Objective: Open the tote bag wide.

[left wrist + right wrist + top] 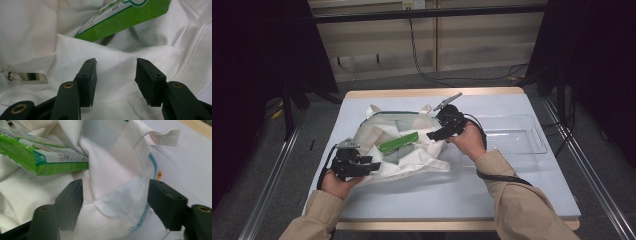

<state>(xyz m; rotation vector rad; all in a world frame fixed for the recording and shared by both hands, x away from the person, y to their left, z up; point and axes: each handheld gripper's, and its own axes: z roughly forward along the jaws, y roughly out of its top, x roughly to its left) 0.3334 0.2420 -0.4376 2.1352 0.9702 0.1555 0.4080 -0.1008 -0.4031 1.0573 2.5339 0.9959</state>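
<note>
We see the white bag (404,150) mid-table, a green packet (399,141) lying inside. Left gripper (374,166) at the bag's eight o'clock, right gripper (435,134) at its two o'clock (both with jaws apart, cloth unpinched between).

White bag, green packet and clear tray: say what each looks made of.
White bag: soft woven cloth, matt; it creases and shows stitched seams, with a sheer mesh panel.
Green packet: probably glossy printed plastic film; it crinkles and catches the light.
Clear tray: stiff see-through plastic by the look; the table shows through it.
</note>
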